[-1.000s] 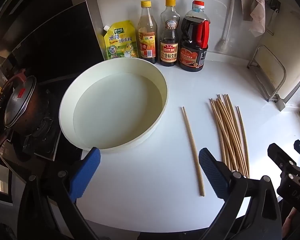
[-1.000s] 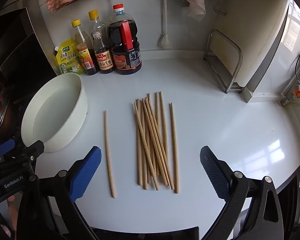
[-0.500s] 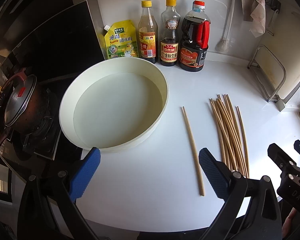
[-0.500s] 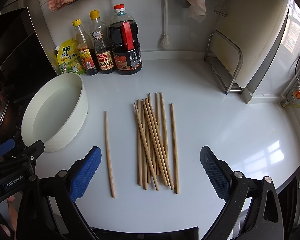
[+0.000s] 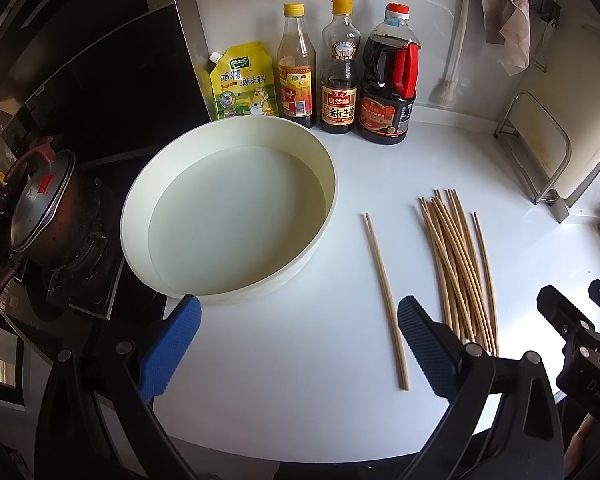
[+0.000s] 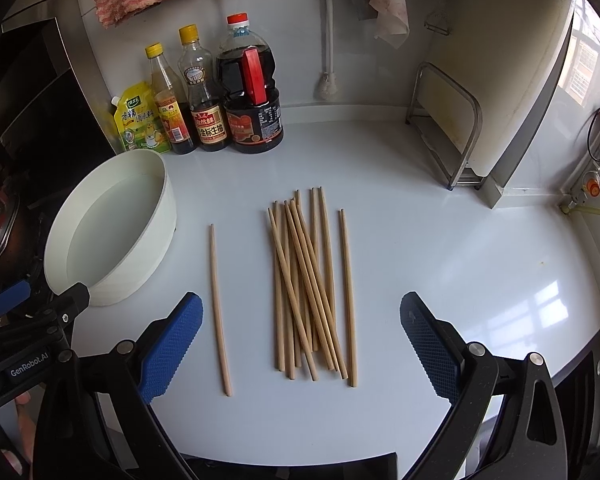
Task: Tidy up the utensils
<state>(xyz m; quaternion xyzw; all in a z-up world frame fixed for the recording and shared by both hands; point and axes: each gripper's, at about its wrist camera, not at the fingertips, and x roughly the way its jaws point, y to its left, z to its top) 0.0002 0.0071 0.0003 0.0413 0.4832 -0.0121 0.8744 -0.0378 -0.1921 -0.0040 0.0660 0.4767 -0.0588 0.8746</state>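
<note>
Several wooden chopsticks lie in a loose pile (image 6: 308, 284) (image 5: 458, 264) on the white counter. A separate pair of chopsticks (image 5: 386, 300) (image 6: 219, 308) lies to the left of the pile. A round white basin (image 5: 228, 208) (image 6: 112, 228) stands further left and holds nothing. My left gripper (image 5: 296, 344) hovers open near the counter's front edge, between the basin and the pair. My right gripper (image 6: 298, 348) is open too, its blue pads either side of the pile's near ends, above them. Neither holds anything.
Three sauce bottles (image 5: 340, 68) and a yellow seasoning pouch (image 5: 242, 80) line the back wall. A metal rack (image 6: 448, 128) with a cutting board stands at the back right. A pot (image 5: 40, 208) sits on the stove at the left.
</note>
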